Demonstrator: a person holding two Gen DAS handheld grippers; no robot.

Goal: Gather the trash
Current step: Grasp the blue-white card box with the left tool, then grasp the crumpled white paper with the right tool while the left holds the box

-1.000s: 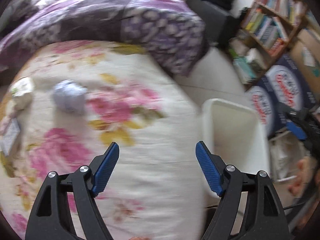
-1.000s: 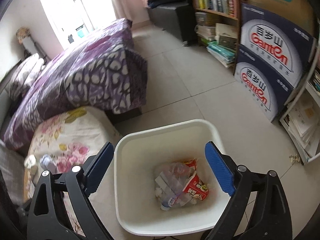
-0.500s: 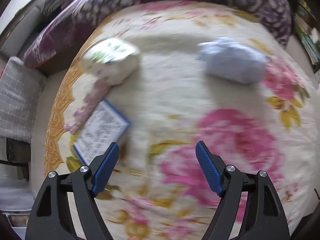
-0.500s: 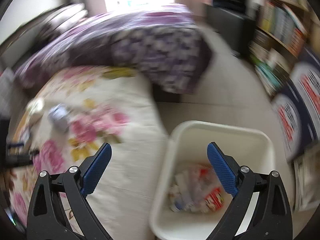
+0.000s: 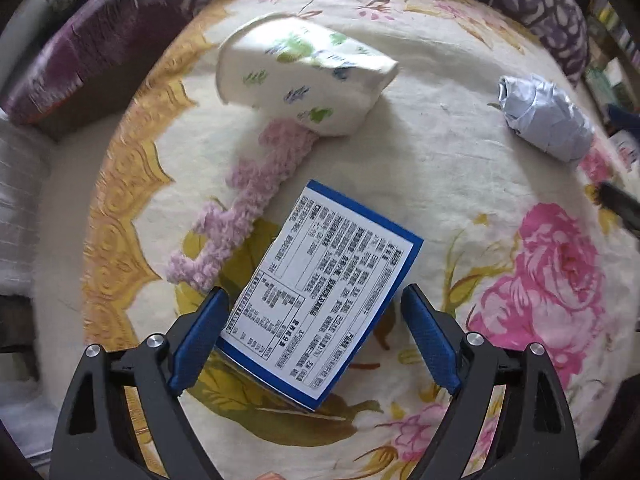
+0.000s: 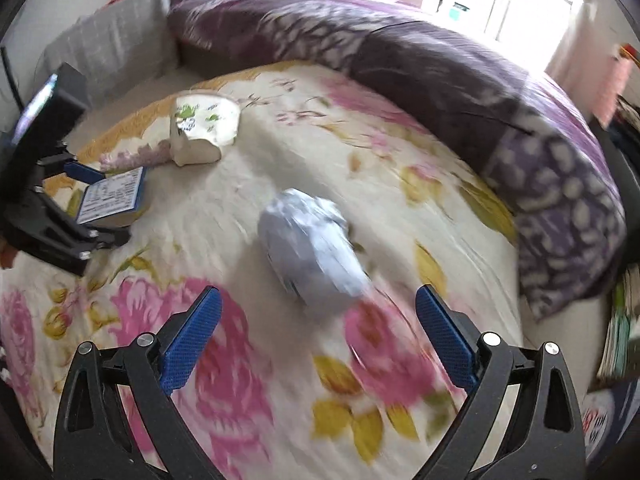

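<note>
A blue-edged white carton [image 5: 320, 300] lies flat on the floral blanket [image 5: 460, 184]; my left gripper [image 5: 316, 328] is open, its jaws on either side of the carton's near end, not closed on it. A crushed paper cup [image 5: 308, 76] lies on its side beyond it. A crumpled grey-white paper ball [image 5: 544, 116] lies to the right. In the right wrist view my right gripper [image 6: 316, 328] is open, just short of the paper ball [image 6: 312, 252]. The carton [image 6: 112, 196], cup [image 6: 204, 128] and left gripper [image 6: 72, 200] show at the left there.
A pink fuzzy strip [image 5: 240, 204] lies between cup and carton. A purple patterned duvet [image 6: 460, 80] is bunched along the far side of the bed. Grey pillows [image 6: 108, 44] sit at the back left. Bookshelves [image 6: 620, 340] stand at the right edge.
Both grippers swung from the white bin over to the bed. The left one closed in on the carton; the right one came up to the paper ball. Both stayed open.
</note>
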